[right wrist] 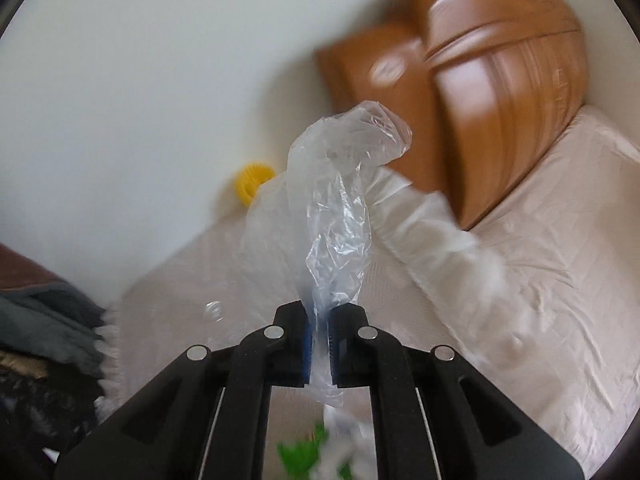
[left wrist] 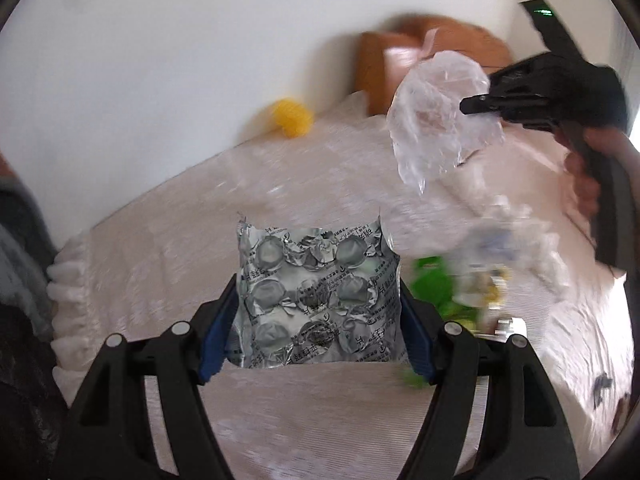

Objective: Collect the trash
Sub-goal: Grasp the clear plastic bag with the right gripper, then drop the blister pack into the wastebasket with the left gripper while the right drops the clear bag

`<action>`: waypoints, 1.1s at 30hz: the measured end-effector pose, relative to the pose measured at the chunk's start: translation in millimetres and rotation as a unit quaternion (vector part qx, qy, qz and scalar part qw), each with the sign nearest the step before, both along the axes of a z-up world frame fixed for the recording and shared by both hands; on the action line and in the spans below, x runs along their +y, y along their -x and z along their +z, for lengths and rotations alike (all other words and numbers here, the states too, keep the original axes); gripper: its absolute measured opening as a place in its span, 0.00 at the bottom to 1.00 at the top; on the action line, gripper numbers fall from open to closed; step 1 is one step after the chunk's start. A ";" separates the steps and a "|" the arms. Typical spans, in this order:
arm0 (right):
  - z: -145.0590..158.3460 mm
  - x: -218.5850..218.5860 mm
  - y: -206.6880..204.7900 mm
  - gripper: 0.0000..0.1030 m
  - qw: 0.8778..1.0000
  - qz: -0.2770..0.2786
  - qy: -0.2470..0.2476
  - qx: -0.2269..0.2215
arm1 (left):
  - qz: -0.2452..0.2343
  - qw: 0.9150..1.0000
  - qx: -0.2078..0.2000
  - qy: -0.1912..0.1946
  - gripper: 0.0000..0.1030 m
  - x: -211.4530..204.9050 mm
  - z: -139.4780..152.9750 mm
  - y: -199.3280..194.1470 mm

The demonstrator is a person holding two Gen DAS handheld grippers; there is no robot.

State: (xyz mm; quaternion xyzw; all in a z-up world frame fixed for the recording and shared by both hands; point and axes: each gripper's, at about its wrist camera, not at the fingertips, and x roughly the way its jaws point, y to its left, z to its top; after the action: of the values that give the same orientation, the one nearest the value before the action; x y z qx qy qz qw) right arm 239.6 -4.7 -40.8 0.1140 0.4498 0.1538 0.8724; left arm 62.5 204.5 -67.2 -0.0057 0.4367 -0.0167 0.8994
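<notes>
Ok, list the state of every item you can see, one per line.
Left hand-held gripper: shut on the blister pack.
Blister pack: empty, crumpled, lifted.
Right hand-held gripper: shut on the clear plastic bag.
Clear plastic bag: crumpled, held up.
Green wrapper: lying on the bed.

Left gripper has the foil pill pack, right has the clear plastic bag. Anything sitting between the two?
Nothing visible. In the left wrist view the foil pill pack sits in the left gripper; the clear plastic bag hangs from the right gripper up and to the right, only bedsheet behind the gap.
</notes>
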 end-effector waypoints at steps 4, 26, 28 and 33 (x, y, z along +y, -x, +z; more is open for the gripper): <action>20.9 -62.1 81.3 0.07 0.998 -0.051 0.000 -0.035 | -0.068 0.998 -0.010 0.017 0.67 -51.3 18.0 19.8; -23.6 -296.6 423.4 0.10 0.926 -0.371 0.061 0.031 | -0.441 0.896 0.006 0.041 0.67 -331.6 19.7 127.2; -29.2 -305.3 429.1 0.10 0.922 -0.381 0.058 0.037 | -0.455 0.890 0.021 0.034 0.68 -351.0 5.0 127.2; -48.8 -326.5 437.6 0.10 0.916 -0.393 0.050 0.060 | -0.469 0.880 0.073 -0.012 0.68 -401.7 -67.5 126.4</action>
State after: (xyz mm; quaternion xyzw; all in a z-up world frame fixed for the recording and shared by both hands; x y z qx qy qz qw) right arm -197.9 -331.2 -89.7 0.2471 0.4277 -0.2312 0.8382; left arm -63.9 -197.2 -134.7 0.2093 0.4532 -0.4305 0.7520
